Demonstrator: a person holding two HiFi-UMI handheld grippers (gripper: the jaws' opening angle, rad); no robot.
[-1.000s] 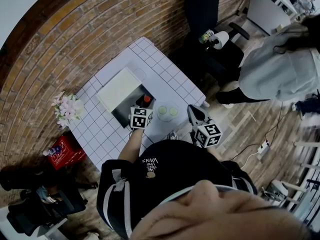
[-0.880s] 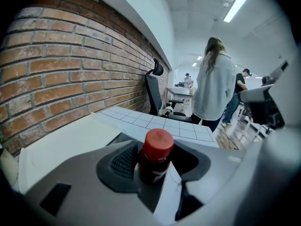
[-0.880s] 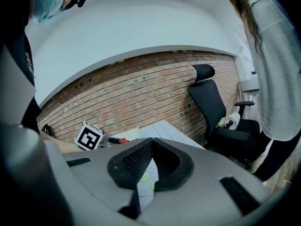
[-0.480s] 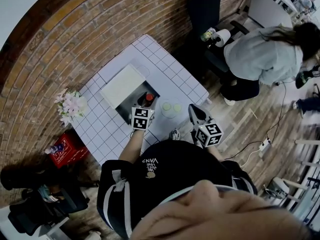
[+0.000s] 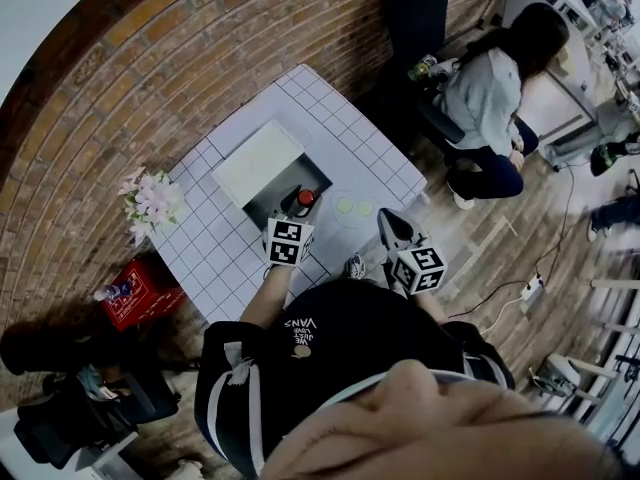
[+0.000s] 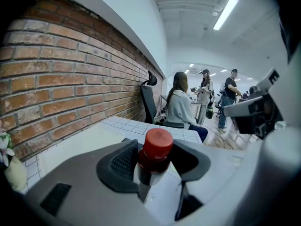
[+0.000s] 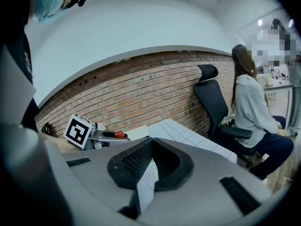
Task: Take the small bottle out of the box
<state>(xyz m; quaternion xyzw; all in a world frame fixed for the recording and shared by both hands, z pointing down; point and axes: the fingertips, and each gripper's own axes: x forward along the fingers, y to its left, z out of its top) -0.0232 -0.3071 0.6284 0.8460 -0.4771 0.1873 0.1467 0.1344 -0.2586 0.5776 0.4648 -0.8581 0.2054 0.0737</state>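
The left claw (image 6: 155,160) is clamped on the small bottle (image 6: 157,144), which seems lifted but is not yet clear of the open box (image 5: 262,204), while the right claw (image 7: 151,147) waits closed and empty.

- A red brick wall (image 5: 150,78) runs behind the white-tiled bench (image 5: 378,160), with plain white wall above it.
- The floor (image 5: 500,258) is wood planks.
- A black office chair (image 7: 211,95) stands past the bench's end.
- A strip light (image 6: 225,12) glows on the ceiling.
- A red crate (image 5: 135,293) sits on the floor.
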